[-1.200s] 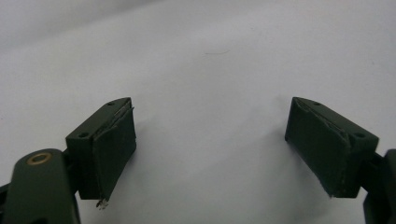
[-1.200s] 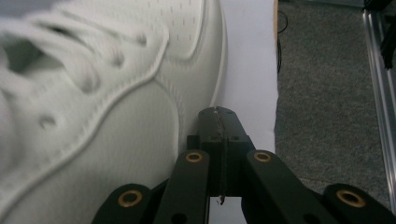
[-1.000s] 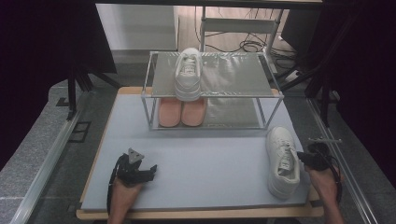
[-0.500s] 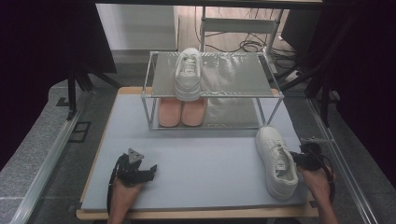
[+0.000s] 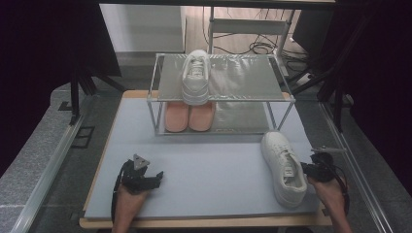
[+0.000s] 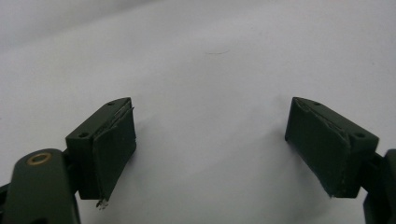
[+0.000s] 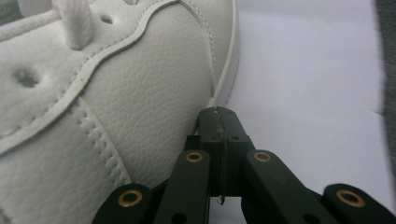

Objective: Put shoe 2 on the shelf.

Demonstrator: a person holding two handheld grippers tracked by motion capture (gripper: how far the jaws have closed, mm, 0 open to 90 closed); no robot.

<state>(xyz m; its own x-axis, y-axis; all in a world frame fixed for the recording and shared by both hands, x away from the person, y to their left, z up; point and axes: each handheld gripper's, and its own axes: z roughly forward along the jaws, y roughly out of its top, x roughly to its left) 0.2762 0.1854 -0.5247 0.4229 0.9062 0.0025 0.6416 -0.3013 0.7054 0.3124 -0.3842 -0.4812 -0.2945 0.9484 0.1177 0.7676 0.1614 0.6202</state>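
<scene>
A white sneaker (image 5: 284, 167) lies on the grey mat at the front right, toe pointing to the back. My right gripper (image 5: 307, 170) is at its right side near the heel. In the right gripper view the jaws are shut with nothing between them, and the tip (image 7: 219, 114) touches the sneaker's leather side (image 7: 116, 93). My left gripper (image 5: 158, 177) rests low over the mat at the front left. Its jaws stand wide open (image 6: 210, 144) over bare mat, with nothing between them.
A metal two-shelf rack (image 5: 243, 80) stands at the back of the mat (image 5: 214, 170). The matching white sneaker (image 5: 195, 77) sits on its top shelf, and a pink pair (image 5: 189, 116) sits below it. Dark floor and rails flank the table.
My right gripper has moved left, and the white sneaker has slid left with it, away from the mat's right edge. The left gripper has stayed put.
</scene>
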